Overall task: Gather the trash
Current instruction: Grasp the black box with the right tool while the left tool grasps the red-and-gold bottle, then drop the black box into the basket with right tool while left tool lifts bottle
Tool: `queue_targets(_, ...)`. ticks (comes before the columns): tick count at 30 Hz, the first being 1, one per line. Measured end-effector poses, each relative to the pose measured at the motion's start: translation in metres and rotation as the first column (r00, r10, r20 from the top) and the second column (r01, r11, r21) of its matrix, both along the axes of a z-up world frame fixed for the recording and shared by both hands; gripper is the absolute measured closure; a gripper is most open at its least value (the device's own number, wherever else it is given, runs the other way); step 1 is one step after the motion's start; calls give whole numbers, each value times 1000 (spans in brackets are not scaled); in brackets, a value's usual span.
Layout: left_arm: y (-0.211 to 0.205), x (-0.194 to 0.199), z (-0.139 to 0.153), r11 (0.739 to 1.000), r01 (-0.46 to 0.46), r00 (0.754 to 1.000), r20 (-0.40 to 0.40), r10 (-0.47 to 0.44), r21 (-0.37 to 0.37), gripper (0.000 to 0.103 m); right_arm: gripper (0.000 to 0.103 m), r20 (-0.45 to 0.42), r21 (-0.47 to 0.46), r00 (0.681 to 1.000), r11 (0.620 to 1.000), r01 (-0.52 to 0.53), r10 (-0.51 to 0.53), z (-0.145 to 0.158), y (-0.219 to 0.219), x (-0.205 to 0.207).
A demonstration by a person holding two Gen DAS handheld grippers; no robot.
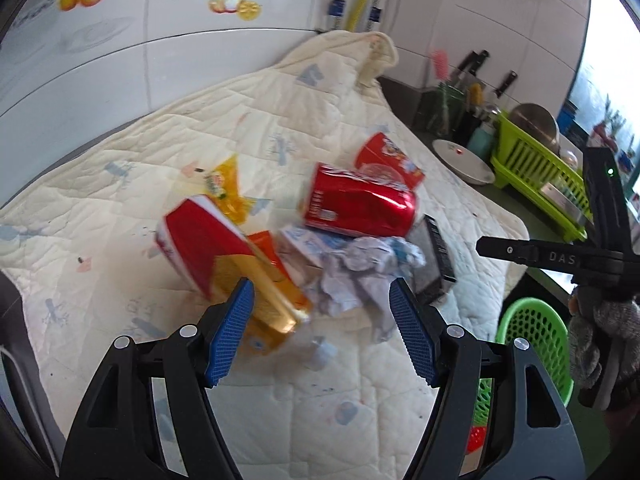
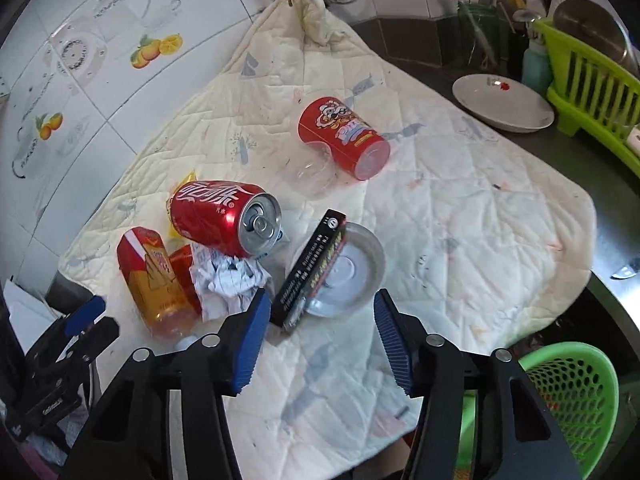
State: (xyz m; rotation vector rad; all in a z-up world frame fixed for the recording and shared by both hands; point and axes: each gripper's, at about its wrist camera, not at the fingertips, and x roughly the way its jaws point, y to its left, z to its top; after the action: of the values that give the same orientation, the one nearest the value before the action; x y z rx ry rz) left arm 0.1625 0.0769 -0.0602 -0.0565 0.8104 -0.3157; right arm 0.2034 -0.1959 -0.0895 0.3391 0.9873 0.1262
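Trash lies on a cream quilted cloth (image 2: 460, 208). A red cola can (image 2: 224, 216) lies on its side, also in the left wrist view (image 1: 360, 208). Beside it are a red and orange bottle (image 2: 154, 276) (image 1: 224, 264), crumpled paper (image 2: 232, 280) (image 1: 360, 276), a black box (image 2: 312, 272) leaning on a clear plastic lid (image 2: 348, 276), and a red cup (image 2: 344, 140) farther back. My left gripper (image 1: 322, 328) is open just before the bottle and paper. My right gripper (image 2: 320, 340) is open just before the black box and lid.
A green mesh basket (image 2: 572, 400) stands at the cloth's near right edge, also in the left wrist view (image 1: 536, 340). A white plate (image 2: 500, 100), a green dish rack (image 2: 592, 76) and a knife holder (image 2: 480, 28) stand on the dark counter behind. A tiled wall is at left.
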Motion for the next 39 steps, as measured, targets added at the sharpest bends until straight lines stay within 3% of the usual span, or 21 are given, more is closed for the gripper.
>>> queue_targets(7, 38, 17, -6, 995, -103, 994, -32, 102, -14, 34, 56, -65, 0, 998, 1000, 21, -21, -21, 13, 38)
queue_targets(13, 50, 34, -23, 984, -167, 980, -118, 159, -65, 30, 63, -136, 8, 989, 998, 60, -59, -44, 12, 61)
queue_targets(19, 53, 53, -42, 959, -257, 950, -212, 229, -116, 25, 79, -180, 28, 982, 997, 65, -59, -56, 11, 72)
queue_targets(22, 55, 63, -50, 945, -301, 932, -249, 264, -126, 23, 84, -177, 35, 983, 997, 65, -58, -55, 10, 71)
queue_targets(33, 52, 87, -64, 903, -410, 873, -343, 347, -130, 22, 85, -92, -18, 995, 999, 35, -36, -30, 11, 46)
queue_targets(39, 48, 96, -69, 894, -431, 858, -362, 363, -123, 23, 85, -56, -27, 998, 999, 22, -24, -17, 10, 24)
